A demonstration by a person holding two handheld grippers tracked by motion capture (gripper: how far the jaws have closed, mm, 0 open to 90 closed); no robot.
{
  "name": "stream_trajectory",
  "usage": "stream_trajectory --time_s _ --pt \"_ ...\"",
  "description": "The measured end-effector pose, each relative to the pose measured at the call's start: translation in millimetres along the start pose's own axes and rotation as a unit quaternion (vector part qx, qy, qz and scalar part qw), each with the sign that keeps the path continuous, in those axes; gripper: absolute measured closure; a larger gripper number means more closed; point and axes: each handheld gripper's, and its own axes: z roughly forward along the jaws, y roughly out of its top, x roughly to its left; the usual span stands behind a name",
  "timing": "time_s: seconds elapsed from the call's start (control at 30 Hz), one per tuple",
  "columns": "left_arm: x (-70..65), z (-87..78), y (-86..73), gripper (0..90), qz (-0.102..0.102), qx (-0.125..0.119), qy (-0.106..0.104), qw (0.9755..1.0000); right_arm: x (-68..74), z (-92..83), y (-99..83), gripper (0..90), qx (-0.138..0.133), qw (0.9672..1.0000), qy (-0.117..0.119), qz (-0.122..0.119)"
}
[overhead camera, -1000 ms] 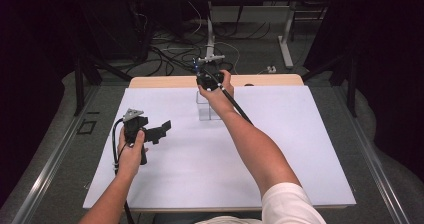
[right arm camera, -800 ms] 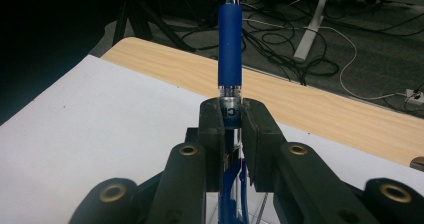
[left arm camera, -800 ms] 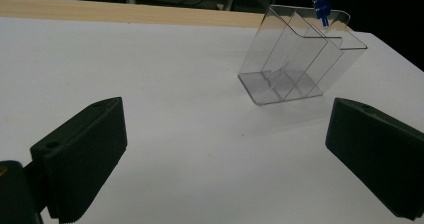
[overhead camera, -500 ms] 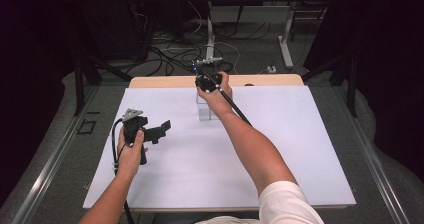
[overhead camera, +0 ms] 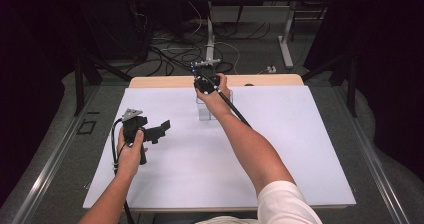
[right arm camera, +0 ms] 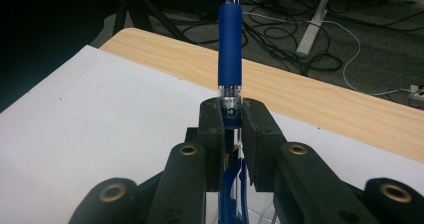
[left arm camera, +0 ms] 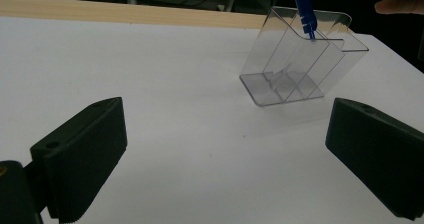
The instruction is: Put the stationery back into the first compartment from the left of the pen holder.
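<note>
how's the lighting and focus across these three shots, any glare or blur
High view: white table evenly lit, surroundings dark. Left gripper view: clear holder sharp with faint reflections, near jaws soft. Right gripper view: blue pen crisp in the right gripper, background floor dim.

Left gripper: black body, ribbed black jaw pads, grey three-cornered plate on top, black cable trailing.
Right gripper: black linkage arms with brass-coloured pivot rings, black cable.
Clothing: white short sleeve on the right arm.
</note>
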Motion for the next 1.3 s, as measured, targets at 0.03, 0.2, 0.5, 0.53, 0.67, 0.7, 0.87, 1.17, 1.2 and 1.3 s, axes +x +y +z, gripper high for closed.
stream_trajectory --time_s 0.03,0.2,0.5,0.53,0.67,0.7,0.87,1.17,1.2,1.3 --pt "0.0 0.0 0.0 2.8 0.000 0.000 0.000 1.0000 -0.2 0.4 -0.3 79.7 0.000 1.0000 -0.001 -0.001" --pt "0.2 -0.2 0.1 2.8 -0.001 0.000 0.000 1.0000 0.2 1.7 -1.6 79.7 -0.001 1.0000 0.000 -0.004" --pt "0.2 0.1 -0.1 2.8 -0.001 0.000 0.000 1.0000 1.7 3.2 -4.0 79.7 0.001 1.0000 0.000 -0.002" --pt "0.1 0.2 -0.1 2.8 -0.001 0.000 0.000 1.0000 1.6 3.7 -4.6 79.7 -0.001 1.0000 0.000 -0.004" --pt "0.2 0.0 -0.1 2.8 0.000 0.001 0.000 1.0000 1.1 4.9 -8.5 79.7 0.002 1.0000 0.002 -0.002" --pt "0.2 0.1 -0.1 2.8 -0.001 0.001 0.000 1.0000 0.7 5.1 -9.4 79.7 0.001 1.0000 0.001 -0.003" --pt "-0.2 0.7 -0.3 2.8 0.000 0.000 0.001 1.0000 -1.8 5.3 -13.6 79.6 0.003 1.0000 0.002 0.000" --pt "-0.2 1.3 -0.6 2.8 0.001 0.004 0.001 1.0000 -2.8 2.1 -17.0 72.4 0.000 1.0000 0.007 0.000" --pt "-0.2 1.3 -0.7 2.8 0.002 0.005 0.001 1.0000 -3.1 1.5 -17.1 69.6 -0.001 1.0000 0.009 0.001" --pt "-0.7 1.6 -0.7 2.8 0.002 0.005 0.003 1.0000 -5.5 -1.8 -16.3 60.5 -0.001 0.9999 0.016 0.004"
